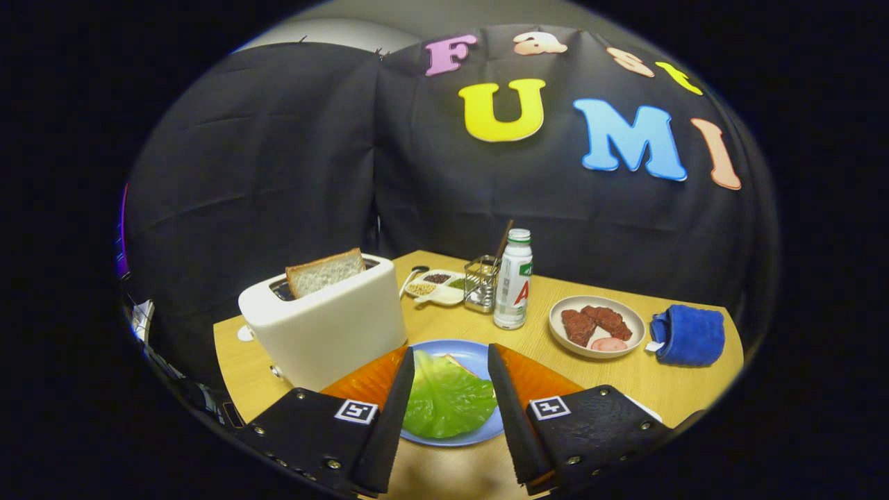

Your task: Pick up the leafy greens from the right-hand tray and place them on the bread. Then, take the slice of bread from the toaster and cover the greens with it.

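Note:
A green leaf lies on a slice of bread on the blue plate, with only a corner of the bread peeking out beyond the leaf. My gripper hovers over the plate, open, and the leaf shows in the gap between the fingers without either touching it. To the left of the plate stands a white toaster with a slice of bread sticking up out of its slot.
Beyond the plate stand a white bottle, a wire holder and a divided dish of seeds. To the right sit a plate of meat and a blue cloth. The wooden table ends near the cloth.

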`<control>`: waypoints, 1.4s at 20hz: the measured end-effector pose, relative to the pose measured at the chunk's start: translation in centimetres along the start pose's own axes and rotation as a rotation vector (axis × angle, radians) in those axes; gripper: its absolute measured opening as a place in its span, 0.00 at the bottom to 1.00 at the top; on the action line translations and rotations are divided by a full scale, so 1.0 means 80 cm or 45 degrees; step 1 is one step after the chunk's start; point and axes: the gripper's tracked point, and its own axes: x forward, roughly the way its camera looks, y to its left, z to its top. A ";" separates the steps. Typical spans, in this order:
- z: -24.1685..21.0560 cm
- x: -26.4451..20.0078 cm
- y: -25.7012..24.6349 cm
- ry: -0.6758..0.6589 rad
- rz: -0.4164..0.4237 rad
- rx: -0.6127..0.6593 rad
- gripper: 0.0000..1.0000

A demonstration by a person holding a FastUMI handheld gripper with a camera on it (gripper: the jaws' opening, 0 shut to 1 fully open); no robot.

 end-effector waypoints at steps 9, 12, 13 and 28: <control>0.042 -0.028 0.094 -0.213 -0.059 0.112 0.61; 0.040 -0.014 0.126 -0.191 -0.034 0.118 0.31; 0.042 -0.011 0.137 -0.190 -0.026 0.110 0.35; 0.044 0.101 0.220 -0.151 -0.145 -0.096 0.35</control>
